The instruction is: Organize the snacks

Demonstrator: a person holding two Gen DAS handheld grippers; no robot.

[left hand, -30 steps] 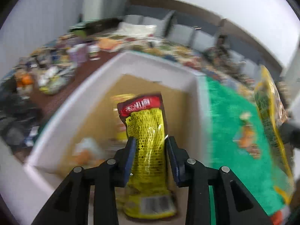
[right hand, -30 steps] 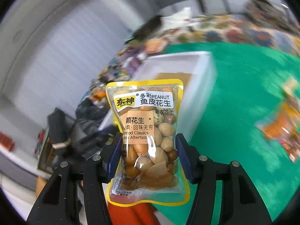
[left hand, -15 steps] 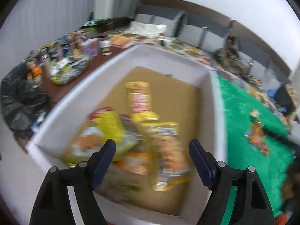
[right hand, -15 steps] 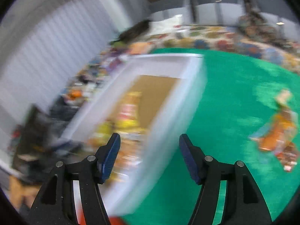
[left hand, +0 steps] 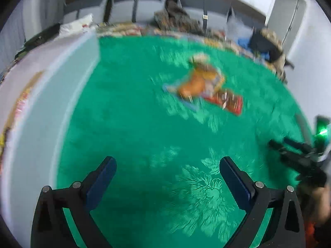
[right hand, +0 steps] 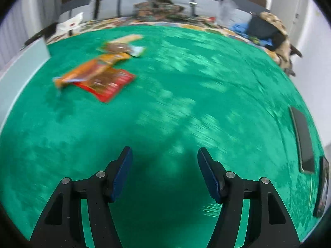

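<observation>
A small pile of snack packets (left hand: 203, 86) lies on the green tablecloth (left hand: 144, 134): an orange packet on top, a red one beside it. The same pile shows in the right wrist view (right hand: 99, 76), with a brown packet (right hand: 122, 47) behind it. My left gripper (left hand: 166, 165) is open and empty above the cloth, to the right of the white box (left hand: 41, 107). My right gripper (right hand: 164, 155) is open and empty over bare cloth, with the pile far ahead on its left. The right gripper's body shows at the left view's right edge (left hand: 300, 157).
The white box's corner shows at the right view's left edge (right hand: 22, 66). Two dark flat devices (right hand: 303, 138) lie at the cloth's right edge. Clutter and bags line the far table edge (right hand: 161, 10), with a dark bag (right hand: 264, 29) at the back right.
Both grippers let go of their snack packets into the white box, opened, and swung right, away from the box and over the green cloth toward the pile.
</observation>
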